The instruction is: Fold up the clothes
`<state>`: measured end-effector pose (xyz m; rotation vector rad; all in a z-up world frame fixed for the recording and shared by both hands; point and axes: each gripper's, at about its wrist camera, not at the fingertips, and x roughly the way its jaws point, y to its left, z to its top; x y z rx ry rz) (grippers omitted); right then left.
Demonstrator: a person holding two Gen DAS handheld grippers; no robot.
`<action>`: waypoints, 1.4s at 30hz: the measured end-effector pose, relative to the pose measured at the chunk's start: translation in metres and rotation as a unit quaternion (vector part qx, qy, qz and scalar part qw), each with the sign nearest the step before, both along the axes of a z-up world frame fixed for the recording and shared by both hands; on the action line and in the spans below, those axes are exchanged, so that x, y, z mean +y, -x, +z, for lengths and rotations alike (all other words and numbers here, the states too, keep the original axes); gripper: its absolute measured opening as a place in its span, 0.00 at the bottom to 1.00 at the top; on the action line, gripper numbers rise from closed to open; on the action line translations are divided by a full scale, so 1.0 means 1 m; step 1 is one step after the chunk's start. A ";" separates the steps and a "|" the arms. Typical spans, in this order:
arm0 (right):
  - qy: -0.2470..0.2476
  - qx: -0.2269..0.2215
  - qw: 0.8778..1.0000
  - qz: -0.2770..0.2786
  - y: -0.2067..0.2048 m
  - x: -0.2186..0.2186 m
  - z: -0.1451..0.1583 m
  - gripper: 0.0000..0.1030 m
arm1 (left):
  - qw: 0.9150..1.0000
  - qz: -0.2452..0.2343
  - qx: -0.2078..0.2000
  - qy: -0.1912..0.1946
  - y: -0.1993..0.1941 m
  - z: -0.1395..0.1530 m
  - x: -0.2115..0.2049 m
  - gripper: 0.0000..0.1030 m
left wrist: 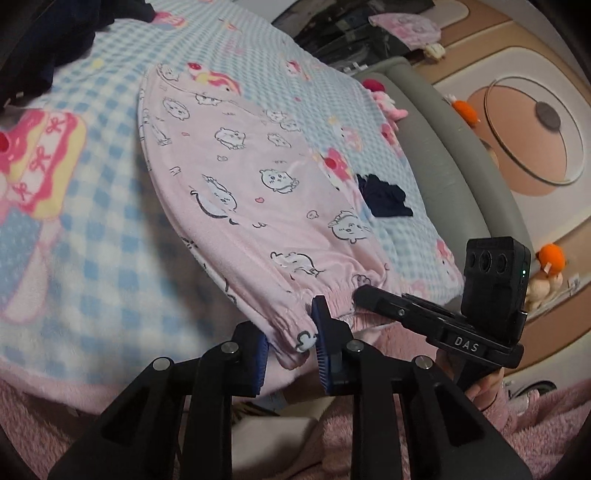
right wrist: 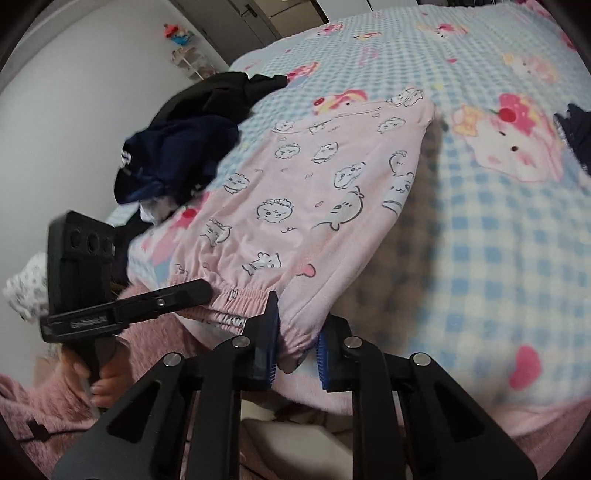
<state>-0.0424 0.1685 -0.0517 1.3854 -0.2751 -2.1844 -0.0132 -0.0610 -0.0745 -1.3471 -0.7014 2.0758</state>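
Note:
Pink pyjama trousers [left wrist: 236, 177] [right wrist: 317, 192] with cartoon animal prints hang by their elastic waistband, the legs trailing onto the checked blanket [left wrist: 110, 206] [right wrist: 480, 236] and casting a shadow. My left gripper [left wrist: 290, 321] is shut on one waistband corner, the cloth pinched between its blue pads [left wrist: 321, 339]. My right gripper [right wrist: 297, 317] is shut on the other corner in the same way. Each view also shows the other gripper clamped on the waistband: the right gripper [left wrist: 369, 291] and the left gripper [right wrist: 199, 290].
A heap of dark clothes [right wrist: 184, 147] [left wrist: 55, 33] lies at one edge of the bed. A small dark garment [left wrist: 384, 201] [right wrist: 576, 133] lies near the grey padded bed frame [left wrist: 443, 155]. Plush toys [left wrist: 550, 258] sit beyond it. Pink fluffy sleeves [right wrist: 48, 398] are near the cameras.

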 end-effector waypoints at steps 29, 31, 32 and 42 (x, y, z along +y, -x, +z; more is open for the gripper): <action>-0.051 0.055 0.996 -0.050 0.149 0.007 0.017 0.54 | 0.990 0.134 0.041 -0.004 0.152 0.026 -0.029 0.60; -0.038 0.068 0.995 -0.065 0.147 0.014 0.019 0.78 | 0.990 0.124 0.058 0.018 0.144 0.023 -0.032 0.67; -0.035 0.070 0.994 -0.070 0.145 0.017 0.017 0.81 | 0.991 0.117 0.058 0.035 0.141 0.018 -0.033 0.67; -0.113 -0.016 0.993 -0.042 0.122 0.019 -0.081 0.84 | 0.981 -0.007 0.017 0.191 0.126 -0.059 0.008 0.67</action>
